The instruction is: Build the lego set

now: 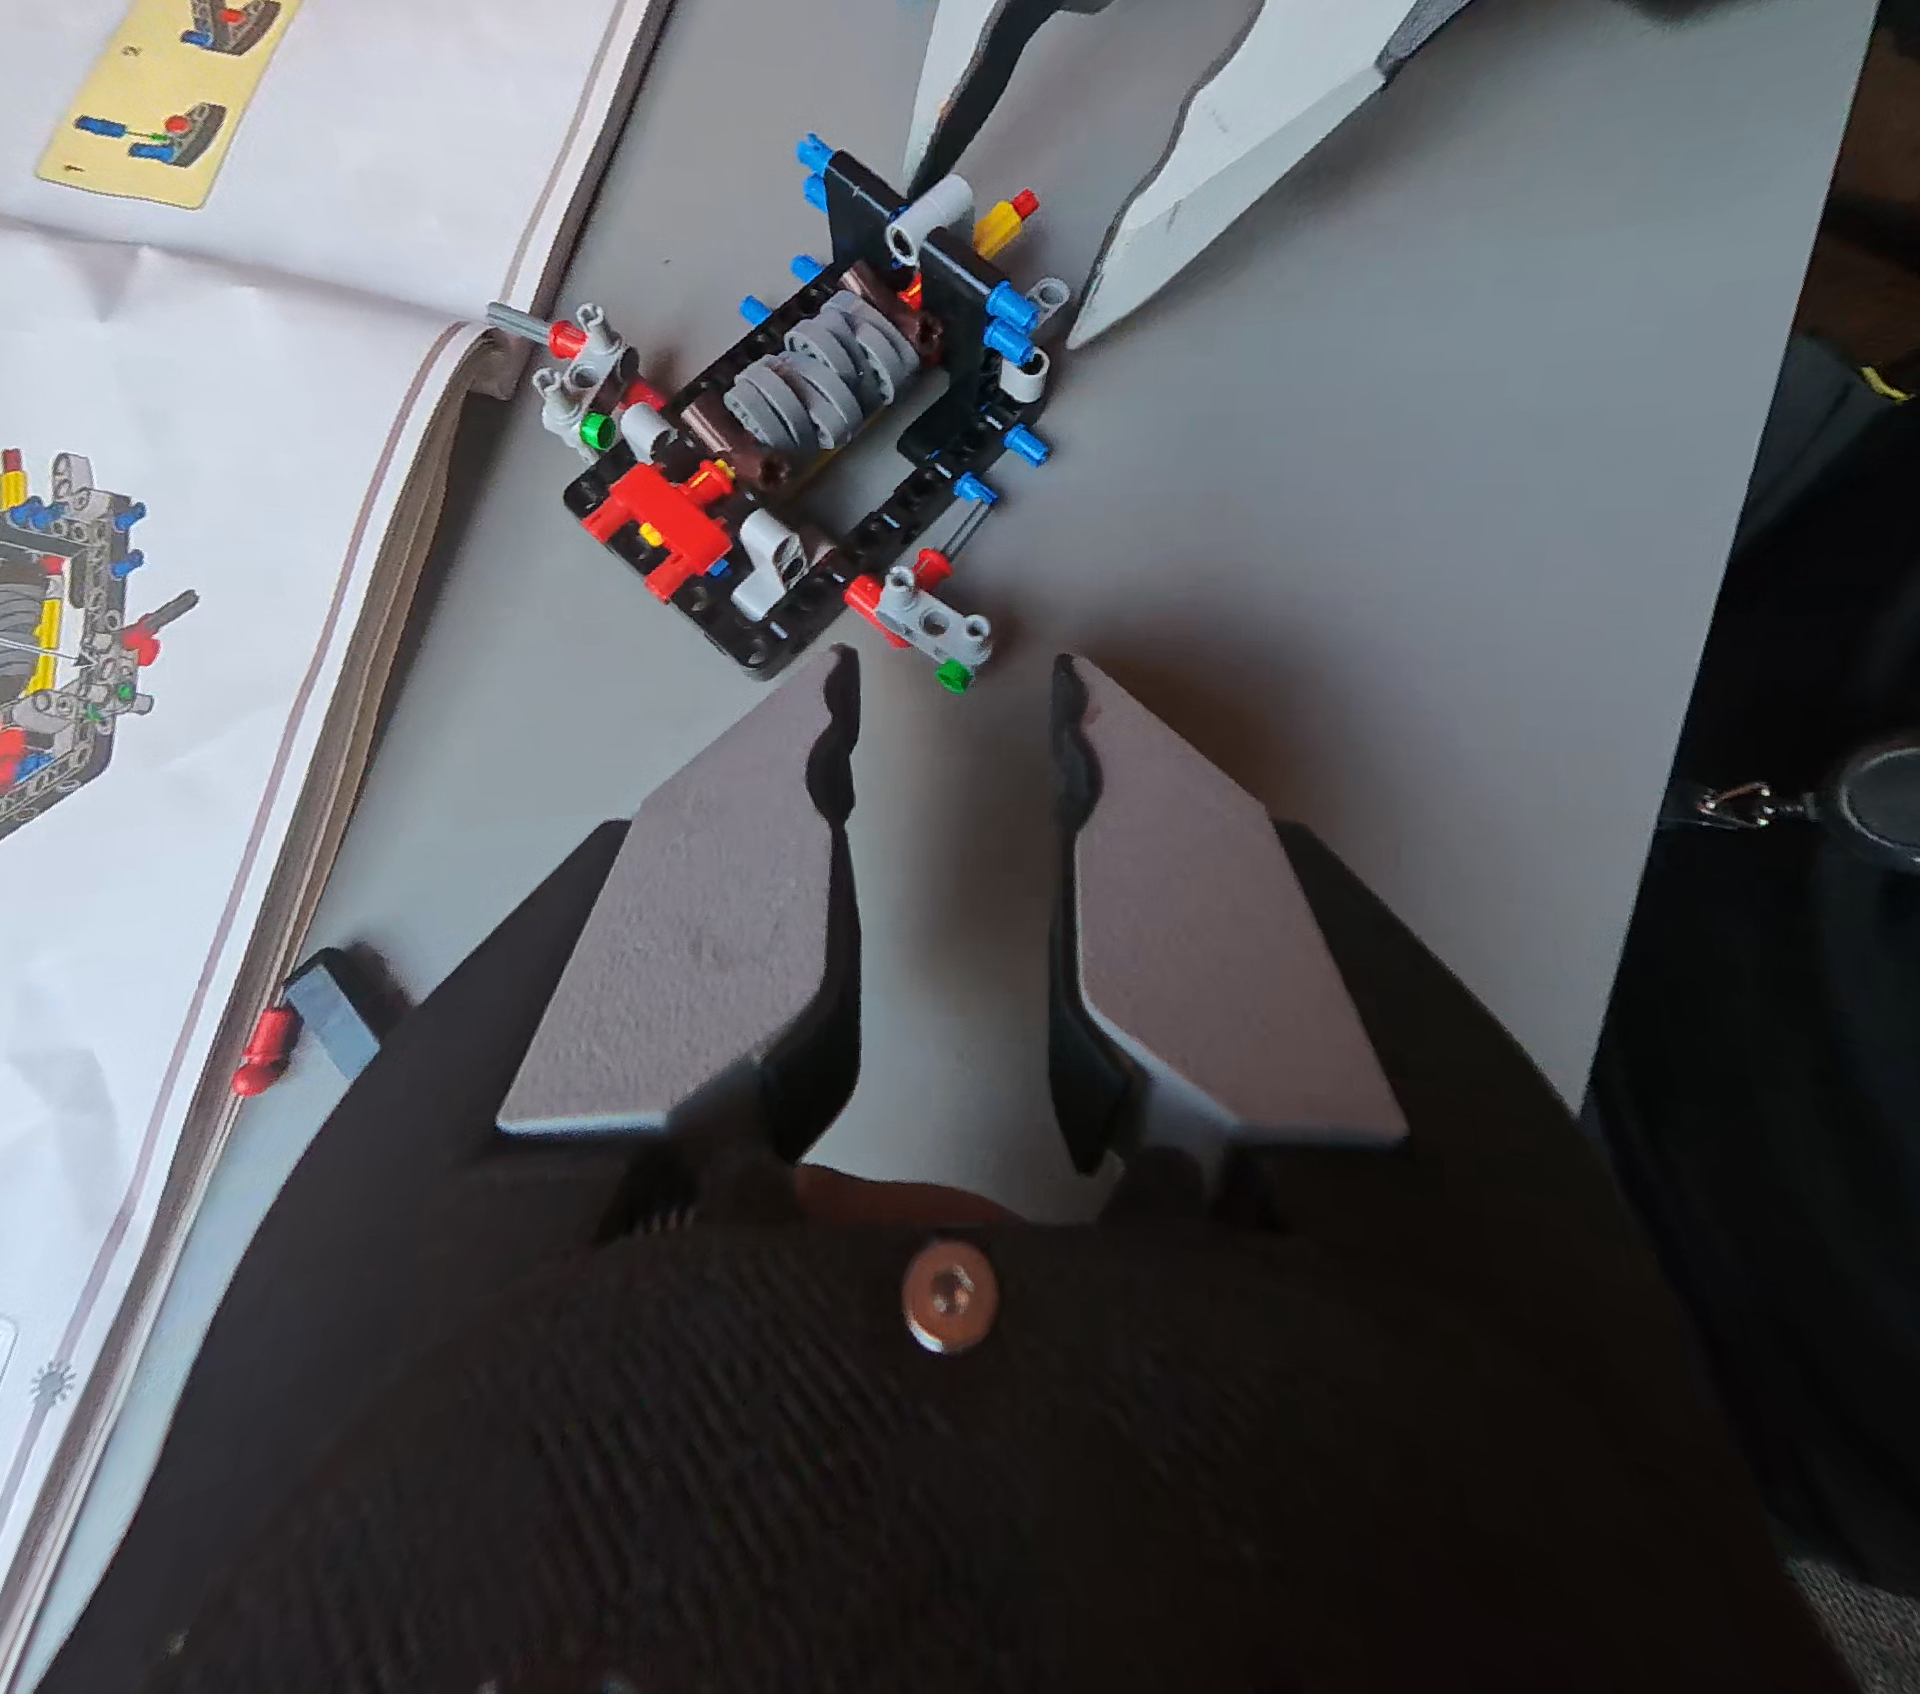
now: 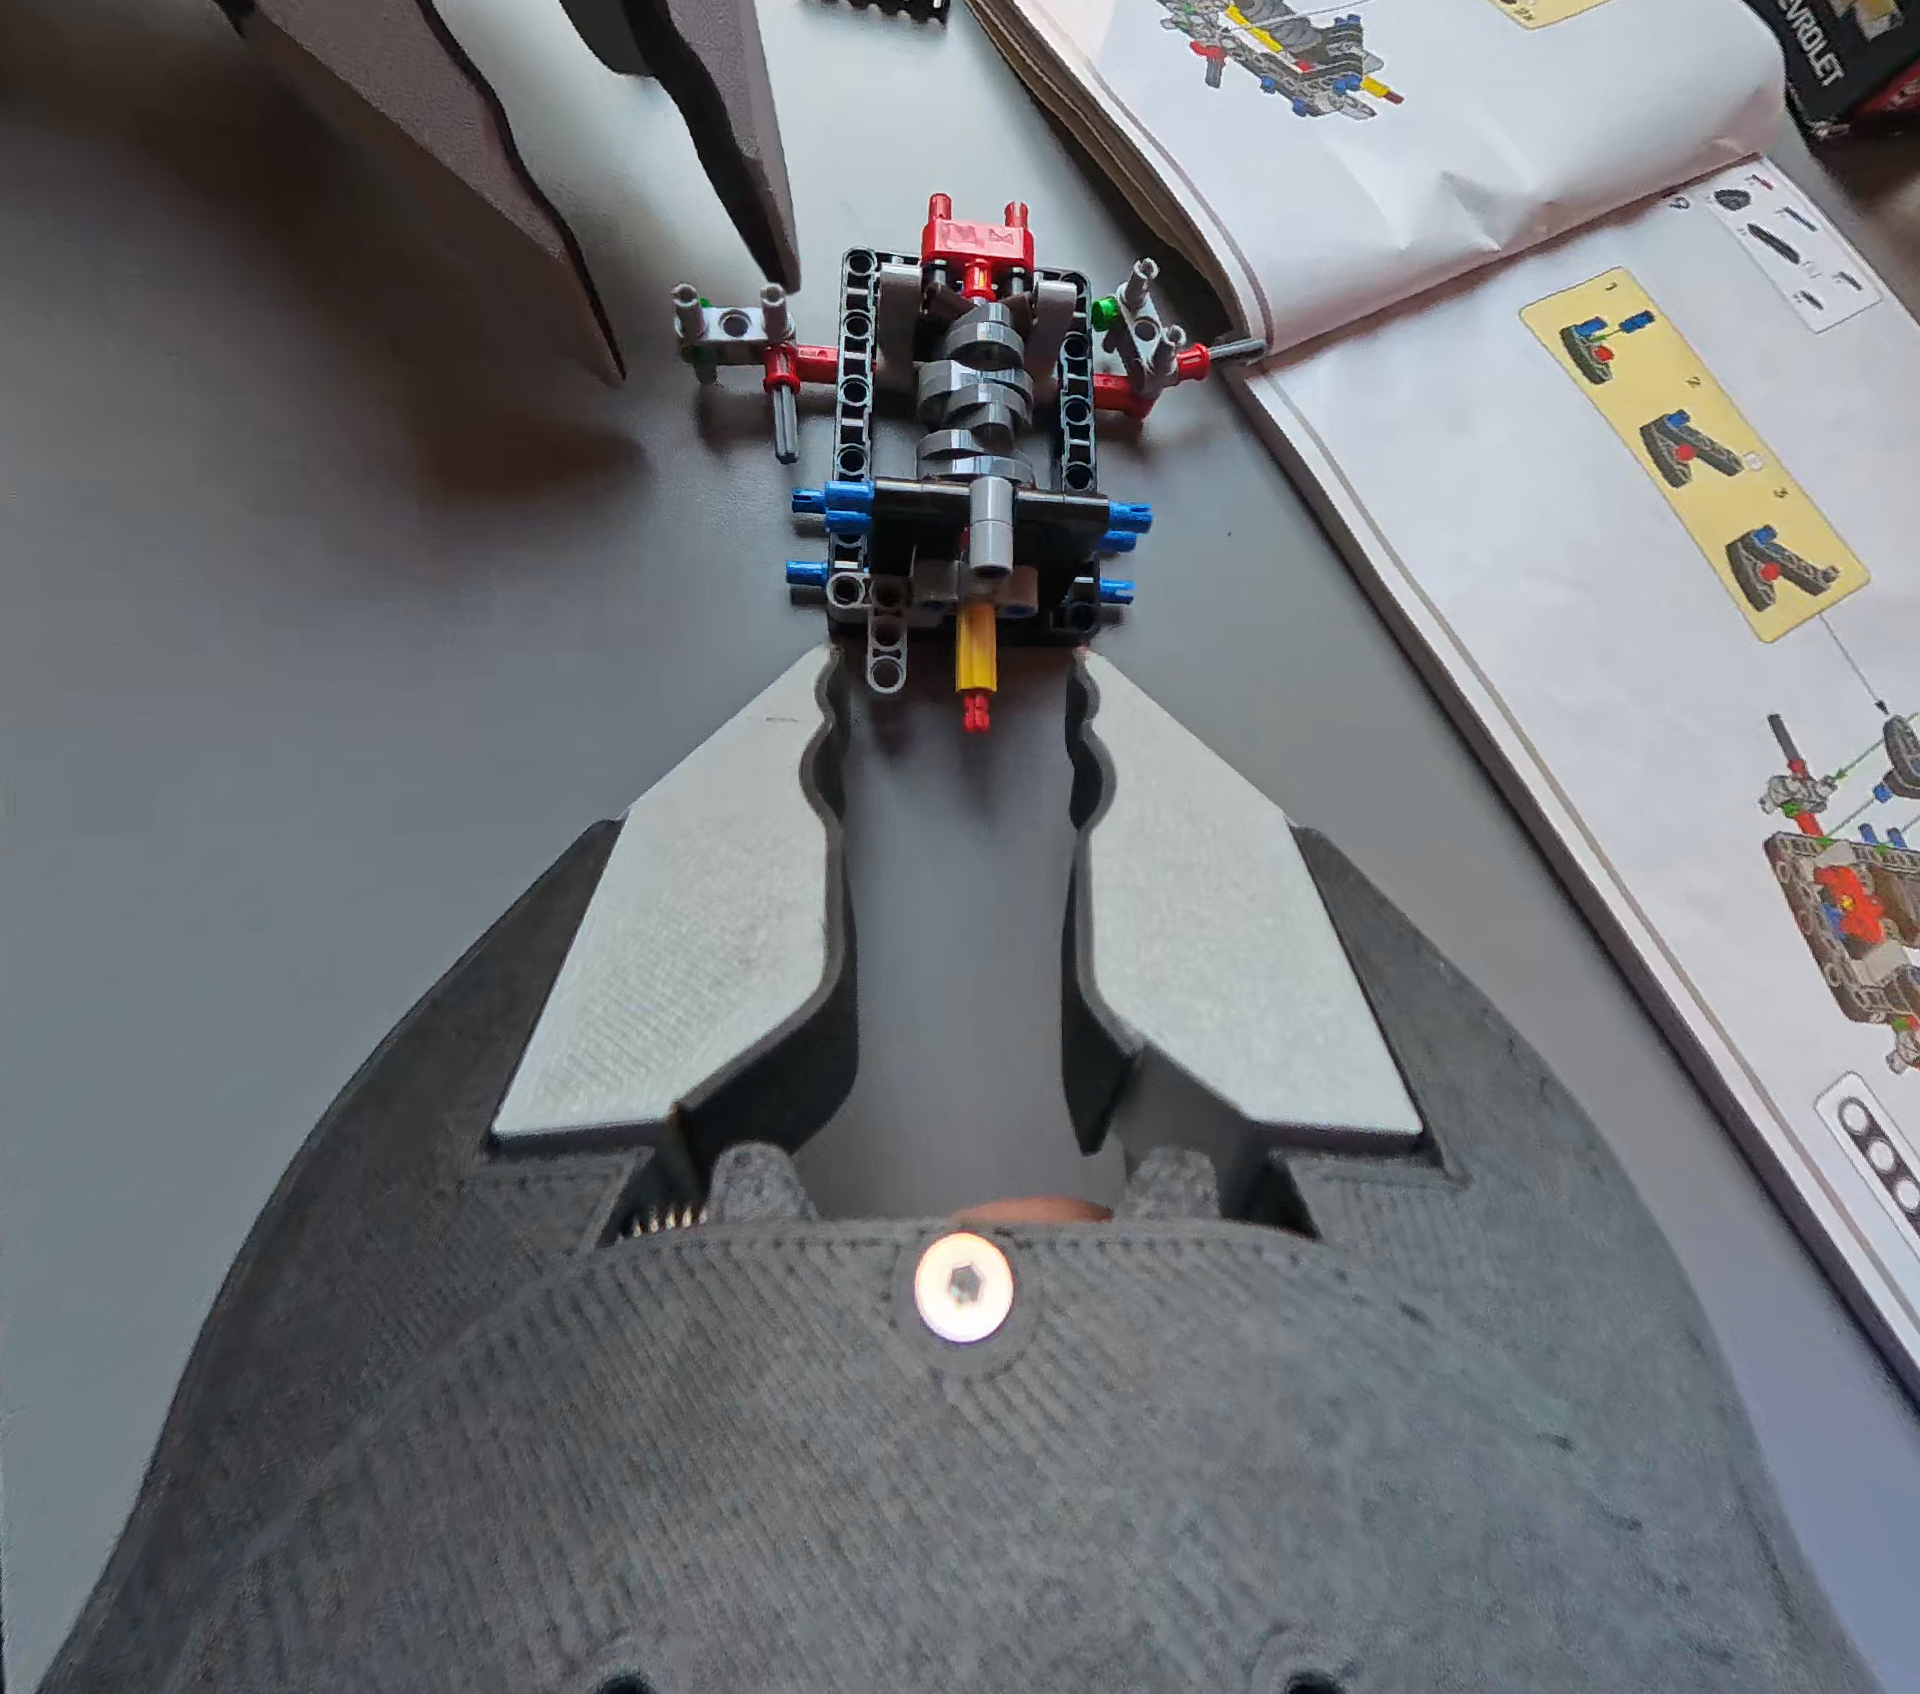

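In the left wrist view, the left gripper (image 1: 954, 673) is spread and empty, its tips just short of the lego chassis (image 1: 800, 418) lying at twelve o'clock on the grey table (image 1: 1455, 501). The right gripper (image 1: 997, 257), also spread, reaches the chassis's far end; a careless nudge would likely skid the loose model. In the right wrist view, the yellow axle (image 2: 975, 652) sits between the open fingers (image 2: 727, 865), likely easily knocked. The instruction booklet (image 2: 1351, 210) lies at two o'clock. No containers show.

two close downward wrist views — opposite sides, shared lego model (image 1: 805, 423) (image 2: 971, 439)
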Motion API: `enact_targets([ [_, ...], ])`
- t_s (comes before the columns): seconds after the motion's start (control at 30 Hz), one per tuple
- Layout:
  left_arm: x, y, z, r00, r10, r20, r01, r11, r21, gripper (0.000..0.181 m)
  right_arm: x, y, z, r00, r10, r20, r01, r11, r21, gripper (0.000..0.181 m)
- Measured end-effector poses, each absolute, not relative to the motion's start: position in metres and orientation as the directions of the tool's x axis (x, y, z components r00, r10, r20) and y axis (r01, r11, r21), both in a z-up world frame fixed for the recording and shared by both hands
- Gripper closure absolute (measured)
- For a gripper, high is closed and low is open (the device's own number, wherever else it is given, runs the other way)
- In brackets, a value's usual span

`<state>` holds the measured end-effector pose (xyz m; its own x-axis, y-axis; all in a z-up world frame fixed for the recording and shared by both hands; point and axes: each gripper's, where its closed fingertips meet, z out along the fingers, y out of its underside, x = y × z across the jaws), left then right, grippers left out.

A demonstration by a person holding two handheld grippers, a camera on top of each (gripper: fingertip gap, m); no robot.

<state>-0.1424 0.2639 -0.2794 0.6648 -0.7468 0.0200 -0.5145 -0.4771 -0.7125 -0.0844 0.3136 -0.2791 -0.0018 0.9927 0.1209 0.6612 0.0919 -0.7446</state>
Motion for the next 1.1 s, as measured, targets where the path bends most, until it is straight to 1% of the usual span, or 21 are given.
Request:
enact_targets([
  [0.1, -0.137, 0.259, -0.280, 0.661, -0.749, 0.043, -0.503, -0.485, -0.716, 0.147, -0.084, 0.312, -0.276, 0.008, 0.990, 0.141, 0.646, 0.102, -0.756, 0.143],
  [0.2, -0.129, 0.251, -0.279, 0.645, -0.762, 0.061, -0.494, -0.476, -0.727, 0.152, -0.081, 0.310, -0.274, 0.018, 0.986, 0.165, 0.628, 0.117, -0.769, 0.144],
  [0.43, -0.133, 0.250, -0.283, 0.673, -0.739, 0.045, -0.504, -0.502, -0.702, 0.143, -0.079, 0.314, -0.271, 0.049, 0.971, 0.234, 0.598, 0.159, -0.786, 0.146],
  [0.6, -0.137, 0.260, -0.272, 0.736, -0.676, -0.033, -0.492, -0.501, -0.712, 0.143, -0.079, 0.315, -0.261, 0.066, 0.961, 0.269, 0.554, 0.188, -0.811, 0.151],
  [0.63, -0.133, 0.261, -0.266, 0.735, -0.675, -0.063, -0.500, -0.477, -0.723, 0.146, -0.079, 0.316, -0.261, 0.070, 0.961, 0.268, 0.553, 0.186, -0.812, 0.152],
  [0.73, -0.107, 0.251, -0.249, 0.637, -0.753, -0.165, -0.565, -0.310, -0.764, 0.155, -0.080, 0.316, -0.263, 0.069, 0.964, 0.257, 0.554, 0.177, -0.813, 0.152],
  [0.83, -0.097, 0.252, -0.255, 0.601, -0.771, -0.211, -0.610, -0.271, -0.745, 0.154, -0.082, 0.314, -0.262, 0.063, 0.965, 0.255, 0.545, 0.181, -0.819, 0.153],
  [0.93, -0.096, 0.257, -0.268, 0.596, -0.772, -0.220, -0.633, -0.284, -0.720, 0.153, -0.082, 0.313, -0.263, 0.057, 0.964, 0.259, 0.551, 0.187, -0.814, 0.153],
  [1.03, -0.106, 0.258, -0.282, 0.601, -0.756, -0.258, -0.681, -0.316, -0.661, 0.153, -0.082, 0.313, -0.263, 0.056, 0.963, 0.263, 0.550, 0.190, -0.813, 0.154],
  [1.1, -0.112, 0.256, -0.286, 0.609, -0.747, -0.267, -0.691, -0.334, -0.642, 0.155, -0.082, 0.313, -0.263, 0.057, 0.964, 0.258, 0.549, 0.186, -0.815, 0.154],
])
